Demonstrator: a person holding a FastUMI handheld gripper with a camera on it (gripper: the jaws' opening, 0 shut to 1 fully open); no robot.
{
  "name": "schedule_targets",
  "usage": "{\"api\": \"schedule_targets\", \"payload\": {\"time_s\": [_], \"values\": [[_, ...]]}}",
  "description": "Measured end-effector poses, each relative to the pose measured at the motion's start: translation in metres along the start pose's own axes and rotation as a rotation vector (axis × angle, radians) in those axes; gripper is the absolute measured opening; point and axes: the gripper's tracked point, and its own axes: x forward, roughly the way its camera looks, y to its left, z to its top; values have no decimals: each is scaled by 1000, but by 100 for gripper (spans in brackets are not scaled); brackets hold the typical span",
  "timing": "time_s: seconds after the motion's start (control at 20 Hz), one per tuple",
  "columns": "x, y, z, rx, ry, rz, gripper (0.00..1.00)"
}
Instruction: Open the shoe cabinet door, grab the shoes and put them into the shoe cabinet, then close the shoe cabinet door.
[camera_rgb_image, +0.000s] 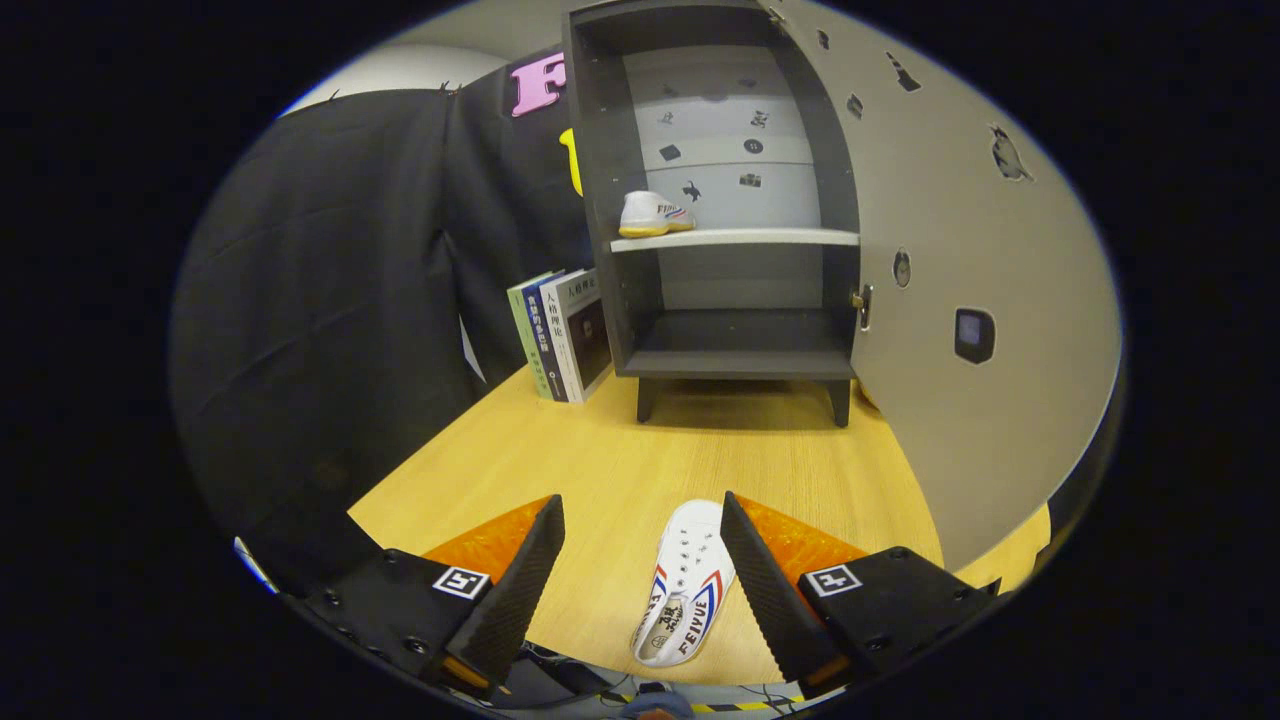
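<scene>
gripper (640, 520) wide open, empty; shoe (686, 585) lies by one finger, off-centre — closing now may nudge it, not grab.

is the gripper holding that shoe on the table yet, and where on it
Nothing is held. The hand-held gripper is open, and the white shoe lies on the table between its fingers, close to one but not pressed by both.

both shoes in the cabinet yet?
No: one shoe sits on the cabinet shelf, the other shoe lies on the table between the open fingers.
</scene>
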Motion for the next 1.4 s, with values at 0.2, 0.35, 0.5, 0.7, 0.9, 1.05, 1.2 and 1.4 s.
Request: {"api": "schedule_targets", "payload": {"time_s": [0.2,0.35,0.5,0.7,0.9,1.05,1.2,1.4], "values": [[31,2,-34,-9,100,7,98],[53,4,-66,5,208,18,99],[67,6,-94,19,298,27,99],[80,7,-114,30,382,28,98],[87,8,-127,32,449,26,98],[92,7,-134,10,490,19,96],[95,1,-140,-24,516,-6,88],[101,-13,-146,-71,512,-74,55]]}}
